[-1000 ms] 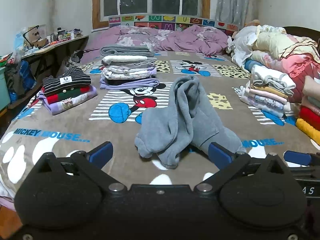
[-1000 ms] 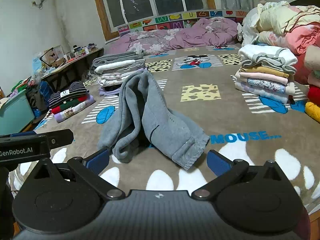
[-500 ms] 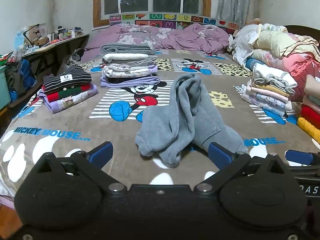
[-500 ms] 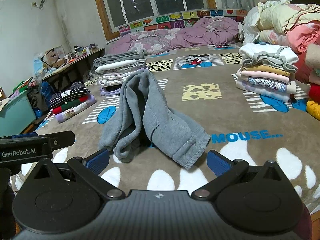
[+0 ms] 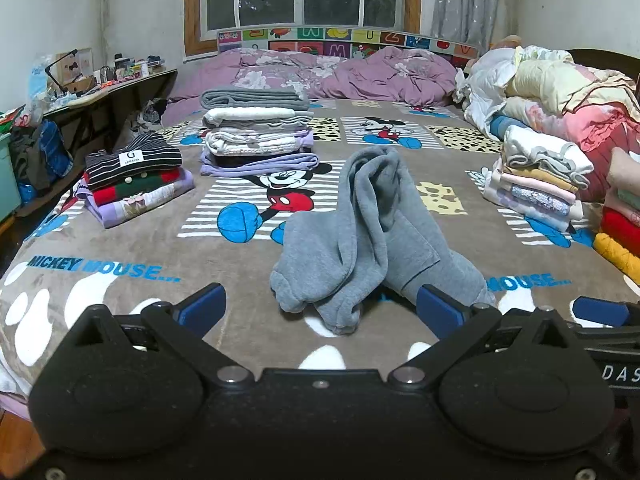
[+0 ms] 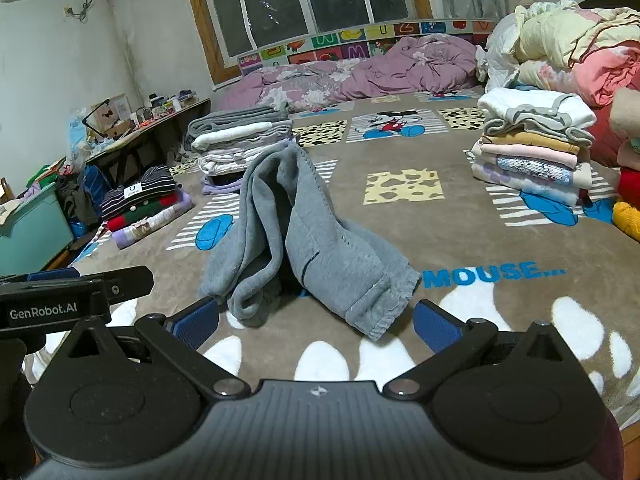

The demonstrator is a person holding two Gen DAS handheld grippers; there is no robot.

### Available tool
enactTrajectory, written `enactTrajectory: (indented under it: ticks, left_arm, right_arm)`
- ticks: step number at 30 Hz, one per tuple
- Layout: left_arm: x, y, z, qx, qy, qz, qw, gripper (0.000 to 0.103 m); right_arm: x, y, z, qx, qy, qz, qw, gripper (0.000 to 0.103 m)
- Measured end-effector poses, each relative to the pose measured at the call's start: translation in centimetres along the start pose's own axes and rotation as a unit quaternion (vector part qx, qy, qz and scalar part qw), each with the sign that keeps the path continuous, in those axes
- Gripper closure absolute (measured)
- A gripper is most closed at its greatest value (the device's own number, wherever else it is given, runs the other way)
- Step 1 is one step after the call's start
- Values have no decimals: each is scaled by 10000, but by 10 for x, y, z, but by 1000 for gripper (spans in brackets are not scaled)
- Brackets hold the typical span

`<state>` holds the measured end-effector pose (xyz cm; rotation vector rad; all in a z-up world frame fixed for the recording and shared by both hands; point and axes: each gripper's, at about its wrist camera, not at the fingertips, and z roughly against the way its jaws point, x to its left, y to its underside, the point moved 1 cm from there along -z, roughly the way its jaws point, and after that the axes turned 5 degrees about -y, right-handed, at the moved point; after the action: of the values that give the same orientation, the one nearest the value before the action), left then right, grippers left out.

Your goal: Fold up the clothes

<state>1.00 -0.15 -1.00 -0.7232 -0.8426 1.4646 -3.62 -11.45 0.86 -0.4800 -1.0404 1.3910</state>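
A grey sweatpants garment (image 5: 368, 236) lies crumpled on the Mickey Mouse blanket (image 5: 120, 264), bunched into a ridge with its leg ends toward me. It also shows in the right wrist view (image 6: 296, 240). My left gripper (image 5: 320, 308) is open and empty, just short of the nearest leg cuffs. My right gripper (image 6: 316, 322) is open and empty, its fingers on either side of the waistband end without touching it.
Folded stacks stand on the bed: a striped and red pile (image 5: 136, 180) at left, a tall grey and white pile (image 5: 256, 132) behind, a pastel pile (image 5: 540, 176) at right. Unfolded laundry heap (image 5: 560, 92) at far right. A cluttered desk (image 5: 100, 88) on the left.
Both grippers have stayed open and drifted slightly; the grey sweatpants have not moved.
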Motion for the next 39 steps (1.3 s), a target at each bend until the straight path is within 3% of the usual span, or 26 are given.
enactTrajectory:
  ticks: [31, 39]
  left_arm:
    - [-1, -1, -15, -94, 62, 18, 9999, 0]
    - [3, 8, -42, -55, 290, 157, 9994, 0]
  right_arm:
    - [-6, 0, -9, 47, -110, -142, 9998, 0]
    - [-19, 5, -16, -260, -547, -227, 9979, 0]
